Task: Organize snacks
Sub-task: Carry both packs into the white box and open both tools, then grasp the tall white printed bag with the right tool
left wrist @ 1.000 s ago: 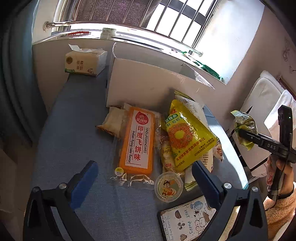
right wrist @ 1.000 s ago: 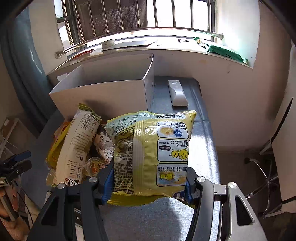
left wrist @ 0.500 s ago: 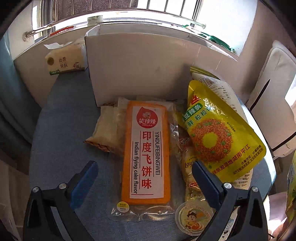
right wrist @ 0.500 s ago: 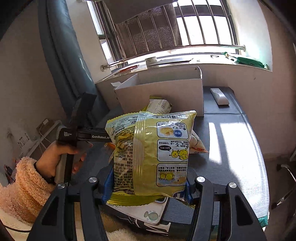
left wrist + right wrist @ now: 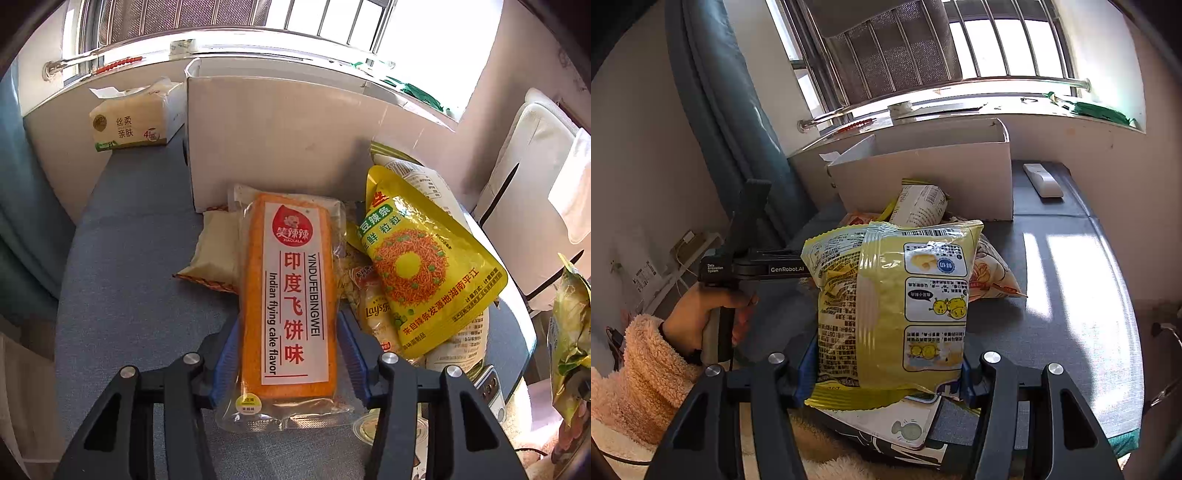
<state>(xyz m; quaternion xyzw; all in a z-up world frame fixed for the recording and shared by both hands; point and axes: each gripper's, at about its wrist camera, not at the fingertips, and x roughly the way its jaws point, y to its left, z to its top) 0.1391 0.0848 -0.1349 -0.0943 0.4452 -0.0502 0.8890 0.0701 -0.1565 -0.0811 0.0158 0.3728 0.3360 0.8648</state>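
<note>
My left gripper (image 5: 286, 354) is shut on a long orange flying-cake packet (image 5: 290, 295) that lies on the blue-grey table (image 5: 122, 306). Beside it lie a yellow pea-snack pouch (image 5: 424, 273), a Lay's bag (image 5: 373, 306) and a pale packet (image 5: 218, 251). The white cardboard box (image 5: 280, 140) stands open just behind them. My right gripper (image 5: 886, 369) is shut on a yellow chip bag (image 5: 894, 302) and holds it up over the table's near edge. The left gripper's handle (image 5: 750, 267) shows in the right wrist view.
A tissue pack (image 5: 133, 118) sits at the far left by the window sill. A white remote (image 5: 1043, 181) lies right of the box. A notebook (image 5: 897, 424) and a phone (image 5: 487, 387) lie at the table's near edge. A white chair (image 5: 535, 177) stands at the right.
My left gripper moved forward and closed on the orange packet. My right gripper swung left and lifted the chip bag higher, back from the snack pile.
</note>
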